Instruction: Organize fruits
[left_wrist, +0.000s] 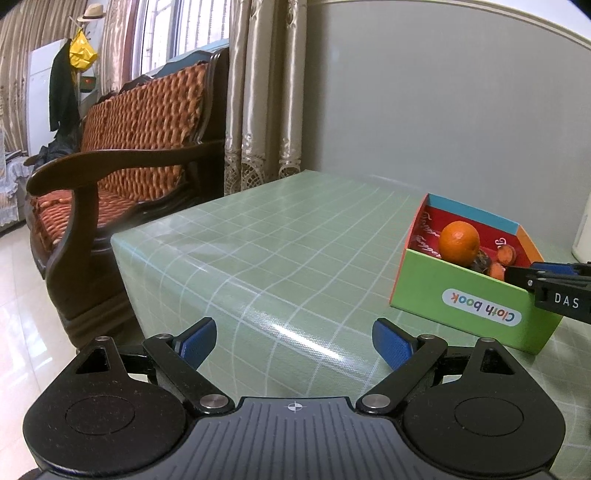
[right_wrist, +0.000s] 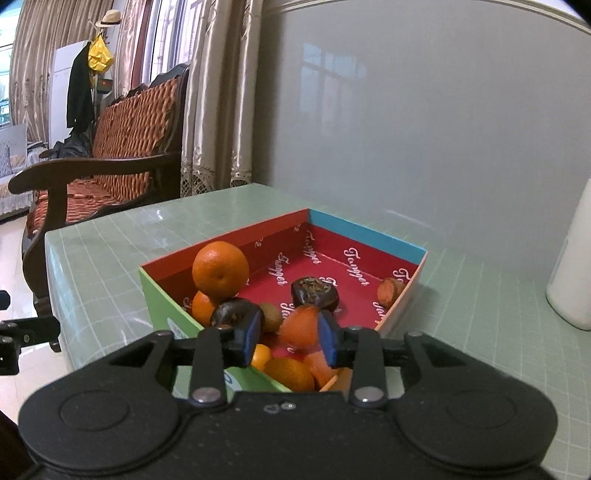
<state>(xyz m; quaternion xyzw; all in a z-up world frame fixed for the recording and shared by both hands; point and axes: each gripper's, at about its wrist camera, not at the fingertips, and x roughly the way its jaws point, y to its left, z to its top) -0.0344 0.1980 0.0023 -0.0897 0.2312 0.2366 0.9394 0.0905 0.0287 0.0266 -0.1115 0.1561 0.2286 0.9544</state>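
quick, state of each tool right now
left tool: open, empty, over the table.
right tool: partly open over the box, an orange fruit between its pads, not gripped.

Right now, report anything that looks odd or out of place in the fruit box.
Nothing is spilled. In the box, one large orange is perched on other fruit at the left wall, rising above the rim, so it might roll. Most fruit crowds the near end.

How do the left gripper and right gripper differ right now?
The left gripper has its jaws spread wide with nothing between them; the right gripper has its jaws much narrower, around an orange fruit piece. The left hangs over bare green tablecloth; the right reaches into the box. Both have blue pads.
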